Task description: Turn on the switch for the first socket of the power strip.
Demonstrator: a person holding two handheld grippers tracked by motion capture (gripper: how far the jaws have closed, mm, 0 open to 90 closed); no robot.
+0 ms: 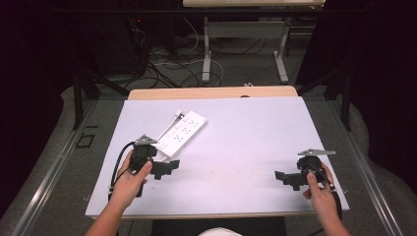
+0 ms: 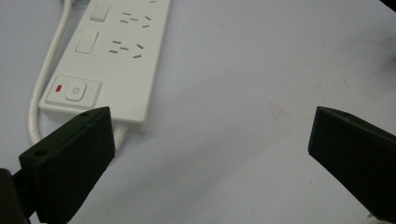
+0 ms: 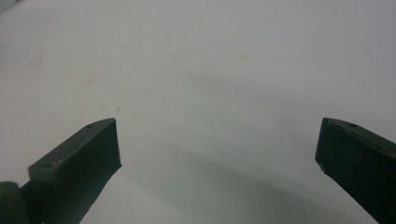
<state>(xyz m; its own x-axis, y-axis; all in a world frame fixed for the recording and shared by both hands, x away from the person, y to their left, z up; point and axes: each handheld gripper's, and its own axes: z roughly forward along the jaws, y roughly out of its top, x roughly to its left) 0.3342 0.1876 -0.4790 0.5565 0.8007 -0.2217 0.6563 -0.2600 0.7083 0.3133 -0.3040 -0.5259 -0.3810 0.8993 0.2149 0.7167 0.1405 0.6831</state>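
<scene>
Presently, the white power strip (image 1: 181,132) lies aslant on the grey table mat (image 1: 246,132), its cord (image 2: 39,88) running along one long side. Just beside the strip's near end, the left gripper (image 1: 164,168) stands with jaws spread wide and nothing between them; well apart from the strip, toward the mat's opposite edge, the right gripper (image 1: 289,179) is likewise spread and empty. Judged from this, the strip lies free and ungripped, so any handling of it remains to be done. Close to the strip, the left gripper view resolves its power button (image 2: 75,90), red indicator (image 2: 58,87) and sockets, detail which the high view blurs.
</scene>
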